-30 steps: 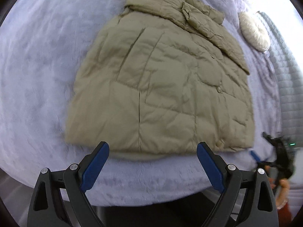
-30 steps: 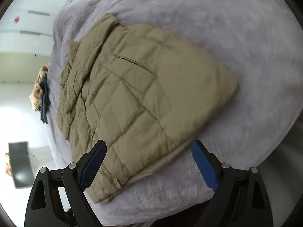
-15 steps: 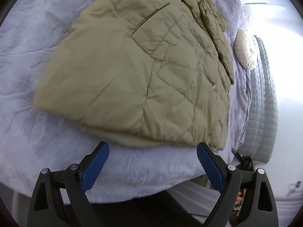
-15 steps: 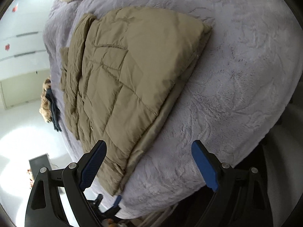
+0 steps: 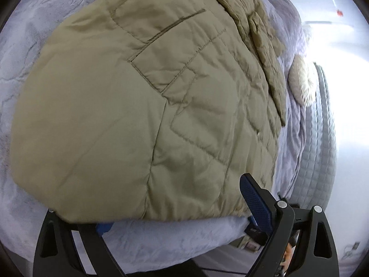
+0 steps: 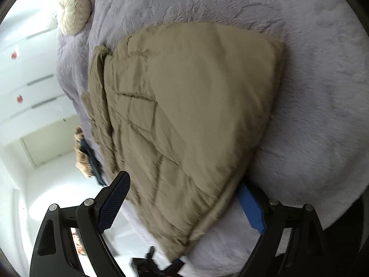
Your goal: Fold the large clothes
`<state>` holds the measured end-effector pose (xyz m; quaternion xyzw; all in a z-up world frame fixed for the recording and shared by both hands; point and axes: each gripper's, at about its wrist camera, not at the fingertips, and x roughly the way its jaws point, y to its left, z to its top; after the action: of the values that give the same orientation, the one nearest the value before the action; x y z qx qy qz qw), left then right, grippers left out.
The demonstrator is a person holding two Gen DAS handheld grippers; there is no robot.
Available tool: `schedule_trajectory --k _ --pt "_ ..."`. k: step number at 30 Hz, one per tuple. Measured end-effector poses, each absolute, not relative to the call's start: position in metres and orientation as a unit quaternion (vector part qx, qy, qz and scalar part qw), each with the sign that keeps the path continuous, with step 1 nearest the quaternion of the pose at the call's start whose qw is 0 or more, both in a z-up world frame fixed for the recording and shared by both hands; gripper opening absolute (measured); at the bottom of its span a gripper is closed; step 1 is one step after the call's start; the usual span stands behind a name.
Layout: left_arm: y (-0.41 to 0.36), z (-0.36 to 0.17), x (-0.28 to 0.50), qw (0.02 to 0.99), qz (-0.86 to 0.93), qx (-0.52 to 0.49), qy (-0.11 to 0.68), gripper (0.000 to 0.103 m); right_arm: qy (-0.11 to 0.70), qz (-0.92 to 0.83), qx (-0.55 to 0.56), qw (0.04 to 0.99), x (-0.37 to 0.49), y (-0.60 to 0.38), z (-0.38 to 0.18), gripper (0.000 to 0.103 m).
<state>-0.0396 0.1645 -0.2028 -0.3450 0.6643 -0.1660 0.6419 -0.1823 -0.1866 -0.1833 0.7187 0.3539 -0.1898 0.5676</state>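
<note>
A khaki quilted jacket (image 5: pixel 143 106) lies flat on a lilac plush bedspread (image 5: pixel 166 242), its collar at the far end. It also shows in the right wrist view (image 6: pixel 189 120). My left gripper (image 5: pixel 177 210) is open and straddles the jacket's near hem; its left finger is hidden under the fabric. My right gripper (image 6: pixel 182 198) is open around the hem too, its right finger tucked under the jacket's edge. Neither gripper is closed on the fabric.
A fluffy cream cushion (image 5: pixel 302 83) lies on the bed past the jacket, also seen in the right wrist view (image 6: pixel 73 9). A grey quilted headboard (image 5: pixel 322 150) stands at the right. A brown and dark garment (image 6: pixel 86 159) hangs at the bed's edge.
Both grippers have moved in from above the bed edge to the jacket's hem. The jacket now fills each view, and one finger of each gripper has slid under the fabric.
</note>
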Motion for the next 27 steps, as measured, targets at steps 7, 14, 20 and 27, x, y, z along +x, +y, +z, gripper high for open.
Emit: schedule_trajectory --k 7,14,20,27 --pt "0.162 -0.208 -0.034 0.641 -0.162 -0.373 0.651 0.045 0.375 -0.186 0.734 0.535 -0.176 -0.193 -0.195 0.056" --pt "0.165 -0.168 -0.02 0.661 -0.209 -0.384 0.61 0.011 0.406 -0.144 0.71 0.557 -0.155 -0.201 -0.179 0.007" --pt "0.152 -0.101 0.01 0.708 -0.231 -0.363 0.56 0.011 0.413 -0.076 0.658 0.625 -0.111 -0.22 -0.116 0.006" --pt "0.135 -0.034 0.053 0.768 -0.236 -0.323 0.501 0.011 0.408 -0.003 0.599 0.689 -0.041 -0.241 -0.049 0.006"
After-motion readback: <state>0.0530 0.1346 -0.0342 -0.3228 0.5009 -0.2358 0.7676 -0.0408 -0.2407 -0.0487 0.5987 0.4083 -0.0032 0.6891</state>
